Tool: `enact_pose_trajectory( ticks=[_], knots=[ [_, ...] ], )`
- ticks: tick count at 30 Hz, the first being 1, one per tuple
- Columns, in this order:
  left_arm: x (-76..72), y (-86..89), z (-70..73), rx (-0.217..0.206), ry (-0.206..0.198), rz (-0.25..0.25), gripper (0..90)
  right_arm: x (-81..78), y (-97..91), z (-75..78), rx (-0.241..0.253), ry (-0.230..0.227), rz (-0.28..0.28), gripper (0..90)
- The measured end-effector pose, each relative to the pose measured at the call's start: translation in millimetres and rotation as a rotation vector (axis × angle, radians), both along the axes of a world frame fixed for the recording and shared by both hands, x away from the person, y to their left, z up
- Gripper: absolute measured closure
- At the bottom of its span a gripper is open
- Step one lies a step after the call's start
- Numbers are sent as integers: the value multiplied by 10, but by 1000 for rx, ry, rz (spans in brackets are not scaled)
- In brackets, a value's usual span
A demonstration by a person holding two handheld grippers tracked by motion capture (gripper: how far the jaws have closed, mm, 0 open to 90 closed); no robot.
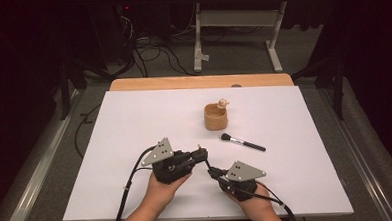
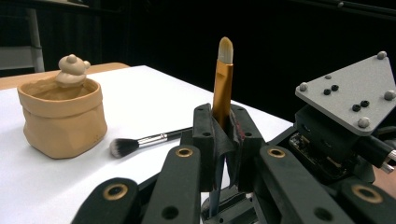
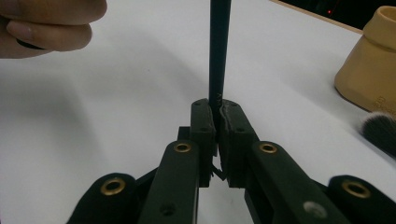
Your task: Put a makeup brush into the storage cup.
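While both claws clamp one thin brush [image 2: 222, 88], the left claw [image 2: 222, 140] at its gold ferrule and the right claw [image 3: 218, 128] on its dark handle, keep them aligned so one frees cleanly toward the pot [image 1: 216, 116] ahead.

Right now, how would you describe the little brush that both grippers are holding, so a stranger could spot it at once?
Start at the white board on the table, then look near its front edge, where the left gripper and right gripper meet. Clamped between them is the small brush: a gold ferrule, a pale tip and a thin dark handle. The other brush, which has a fluffy dark head, lies loose beside the tan pot.
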State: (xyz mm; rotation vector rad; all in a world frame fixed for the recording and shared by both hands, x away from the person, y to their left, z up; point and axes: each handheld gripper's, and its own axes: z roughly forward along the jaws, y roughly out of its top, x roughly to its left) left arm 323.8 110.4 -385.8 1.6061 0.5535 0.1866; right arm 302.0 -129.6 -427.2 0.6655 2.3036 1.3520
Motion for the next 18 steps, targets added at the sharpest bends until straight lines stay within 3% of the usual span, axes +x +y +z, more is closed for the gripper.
enact_pose_trajectory(
  ticks=[18],
  knots=[
    [1,27,13,5,-12,15,829,6,-8,7,8,-1,-8,764]
  ],
)
